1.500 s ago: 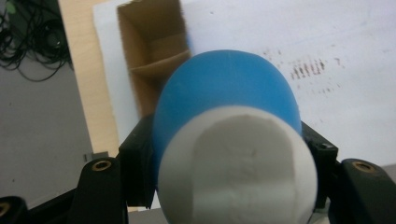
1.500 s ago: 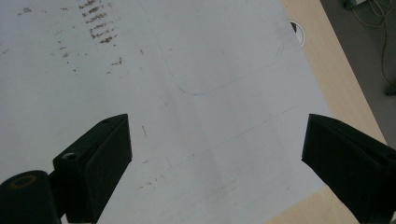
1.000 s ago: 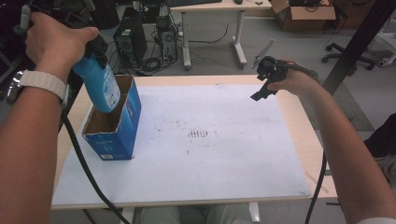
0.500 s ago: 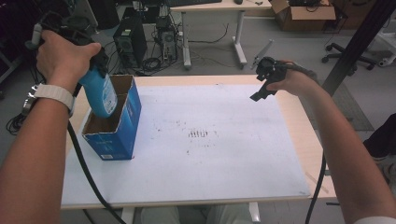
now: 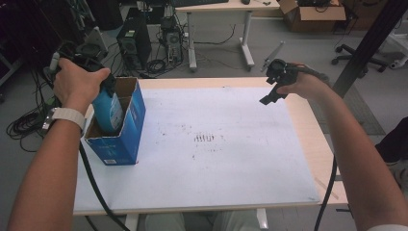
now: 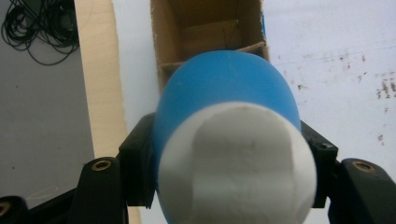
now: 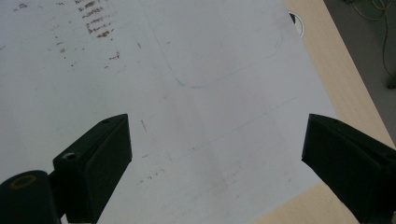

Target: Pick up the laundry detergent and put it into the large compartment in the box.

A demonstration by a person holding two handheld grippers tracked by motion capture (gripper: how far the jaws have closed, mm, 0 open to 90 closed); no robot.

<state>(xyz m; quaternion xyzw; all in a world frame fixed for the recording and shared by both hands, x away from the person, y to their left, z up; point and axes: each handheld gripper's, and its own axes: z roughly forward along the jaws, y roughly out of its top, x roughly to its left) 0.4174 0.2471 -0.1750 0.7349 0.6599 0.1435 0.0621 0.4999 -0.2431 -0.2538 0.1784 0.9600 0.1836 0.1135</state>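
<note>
Counter (image 5: 308,130): light wood top, mostly covered by a big white sheet (image 5: 216,144) with dark smudge marks near its middle. In the right gripper view the sheet also shows a faint blue pen curve, and the wood edge runs along the right side.

Blue cardboard box (image 5: 126,130): open top, standing upright on the left part of the sheet, near the counter's left edge. Brown inside; the left gripper view shows its inner flaps below the bottle.

Blue bottle (image 5: 108,109) with white cap: upright, lower part down inside the box, upper part above the rim. In the left gripper view the white cap faces the camera, blue body behind it, box opening beyond.

Left hand (image 5: 79,84): wrapped over the left gripper (image 6: 224,154), white wristband on the wrist, black cable hanging down past the counter's front edge. Fingers pinching the bottle on both sides just below the cap.

Right hand (image 5: 305,84): raised above the far right corner of the counter, holding the right gripper (image 7: 217,154). Its fingers (image 7: 98,158) spread wide with nothing between them, pointing down at bare sheet near the wood edge. Well apart from the box and bottle.

Beyond the counter: another desk, computer towers, cables on the floor, office chair at far right.
</note>
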